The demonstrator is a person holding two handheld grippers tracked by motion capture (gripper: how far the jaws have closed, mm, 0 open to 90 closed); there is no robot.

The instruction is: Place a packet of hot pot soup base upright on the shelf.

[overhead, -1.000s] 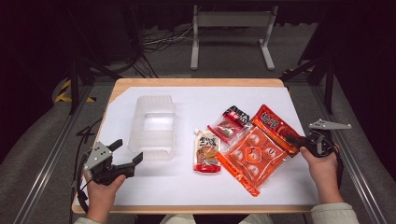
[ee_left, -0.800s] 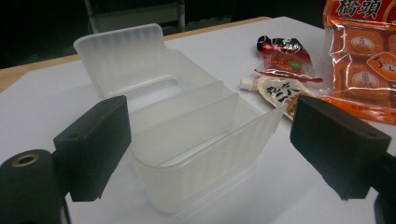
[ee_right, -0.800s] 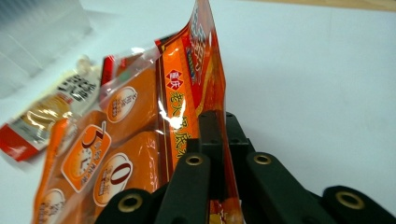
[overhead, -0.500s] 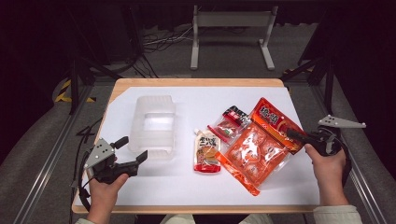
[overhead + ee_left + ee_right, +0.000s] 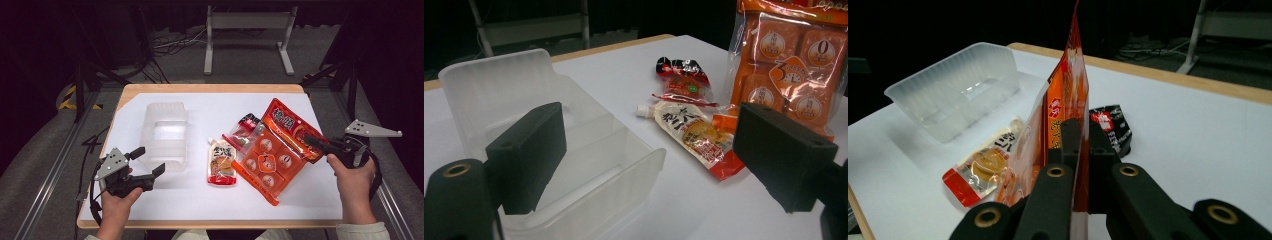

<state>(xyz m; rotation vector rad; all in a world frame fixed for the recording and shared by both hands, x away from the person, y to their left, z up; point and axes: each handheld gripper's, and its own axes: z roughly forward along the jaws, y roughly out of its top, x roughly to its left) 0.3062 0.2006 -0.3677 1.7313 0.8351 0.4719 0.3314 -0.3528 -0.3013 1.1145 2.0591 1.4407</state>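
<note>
Orange snack packet (image 5: pixel 272 150), near the tabletop's (image 5: pixel 200 205) right edge, is clamped between the right gripper's (image 5: pixel 314 141) fingers; the left gripper's (image 5: pixel 148 161) fingers stand apart.

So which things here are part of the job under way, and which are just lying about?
In the job:
- orange packet, clamped in the right gripper
- clear tray, in front of the open left gripper

Lying about:
- sauce pouch
- small red packet
- metal stand behind the table
</note>
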